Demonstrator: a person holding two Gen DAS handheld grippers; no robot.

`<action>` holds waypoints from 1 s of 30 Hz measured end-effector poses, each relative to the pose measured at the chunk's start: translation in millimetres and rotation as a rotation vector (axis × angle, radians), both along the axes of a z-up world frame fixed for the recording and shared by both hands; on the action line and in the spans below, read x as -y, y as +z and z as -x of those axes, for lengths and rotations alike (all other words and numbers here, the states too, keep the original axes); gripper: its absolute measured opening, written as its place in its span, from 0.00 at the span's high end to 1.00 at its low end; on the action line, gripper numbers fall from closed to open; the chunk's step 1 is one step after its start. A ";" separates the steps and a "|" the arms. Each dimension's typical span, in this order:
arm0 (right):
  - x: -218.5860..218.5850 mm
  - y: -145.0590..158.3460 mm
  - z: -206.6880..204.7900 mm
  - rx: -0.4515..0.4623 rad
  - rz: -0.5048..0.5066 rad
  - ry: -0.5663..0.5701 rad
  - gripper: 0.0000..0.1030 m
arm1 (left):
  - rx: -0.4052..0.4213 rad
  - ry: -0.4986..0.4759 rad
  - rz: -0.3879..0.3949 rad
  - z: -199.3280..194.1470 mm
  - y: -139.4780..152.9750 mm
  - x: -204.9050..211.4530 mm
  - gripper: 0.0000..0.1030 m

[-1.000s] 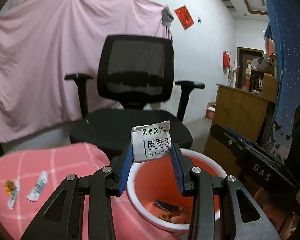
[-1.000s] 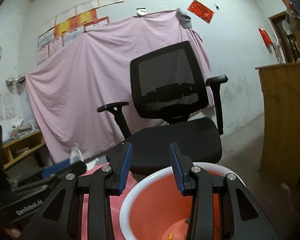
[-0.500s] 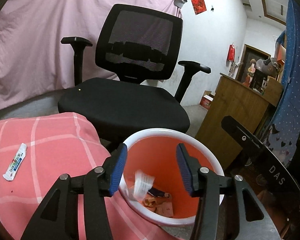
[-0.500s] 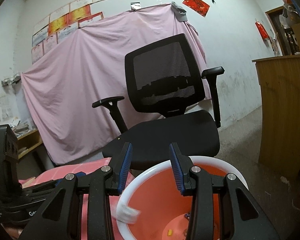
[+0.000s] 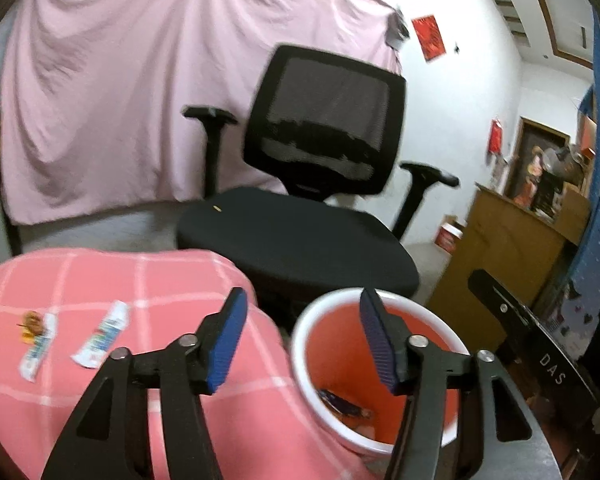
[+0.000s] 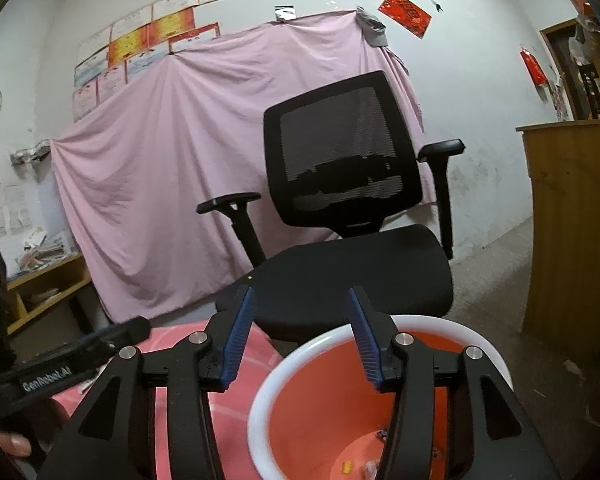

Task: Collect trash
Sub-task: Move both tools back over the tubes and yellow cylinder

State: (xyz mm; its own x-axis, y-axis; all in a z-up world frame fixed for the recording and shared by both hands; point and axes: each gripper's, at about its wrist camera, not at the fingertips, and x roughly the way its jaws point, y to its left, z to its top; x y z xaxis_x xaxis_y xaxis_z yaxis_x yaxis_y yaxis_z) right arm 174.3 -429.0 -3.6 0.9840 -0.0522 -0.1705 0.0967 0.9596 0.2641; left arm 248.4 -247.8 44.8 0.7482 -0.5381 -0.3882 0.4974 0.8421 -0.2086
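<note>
A second ago the left gripper (image 5: pixel 300 340) pinched a white packet over the bin; that packet has since left its pads, and the view has swung leftward so more of the pink checked cloth (image 5: pixel 172 280) shows. Its jaws are opening, spread wide with nothing between them, the blue pads straddling the gap between the cloth's edge and the white rim of the orange bin (image 5: pixel 415 304). The bin sits at about five o'clock in the left wrist view, with dark wrappers (image 5: pixel 343 404) lying on its floor. On the cloth at about eight o'clock lie two pieces of trash well apart from the bin: a white tube-like wrapper (image 5: pixel 102 334) and, just beside it at its nine o'clock, a smaller wrapper with an orange scrap (image 5: pixel 34 340). The right gripper (image 6: pixel 301 338) is released too, its jaws opening and empty, poised above the bin's near rim. A black office chair (image 5: pixel 323 160) stands behind the bin at twelve o'clock, before a pink sheet (image 5: pixel 132 92) hung on the wall.
</note>
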 end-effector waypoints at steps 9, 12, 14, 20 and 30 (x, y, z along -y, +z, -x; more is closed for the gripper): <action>-42.4 10.6 -3.8 0.078 0.028 0.071 0.13 | 0.095 0.193 0.037 14.3 11.9 -67.5 0.07; -58.3 13.4 -3.7 0.112 0.042 0.083 0.00 | 0.154 0.281 0.062 22.4 13.4 -94.2 0.02; -68.5 15.7 -3.5 0.135 0.049 0.110 0.00 | 0.173 0.327 0.061 25.2 13.5 -109.5 0.02; -97.8 21.1 -3.7 0.187 0.106 0.158 0.00 | 0.225 0.419 0.040 36.1 8.4 -150.5 0.02; -144.8 20.2 -8.2 0.227 0.210 0.211 0.00 | 0.293 0.505 0.013 48.3 -10.6 -191.9 0.02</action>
State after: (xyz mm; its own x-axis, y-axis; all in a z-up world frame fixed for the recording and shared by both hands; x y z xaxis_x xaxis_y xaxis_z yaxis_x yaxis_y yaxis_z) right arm 182.6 -284.2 16.6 0.9884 0.1449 0.0464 -0.1473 0.9877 0.0518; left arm 200.1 -55.9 34.1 0.9885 -0.0897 -0.1218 0.0732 0.9882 -0.1343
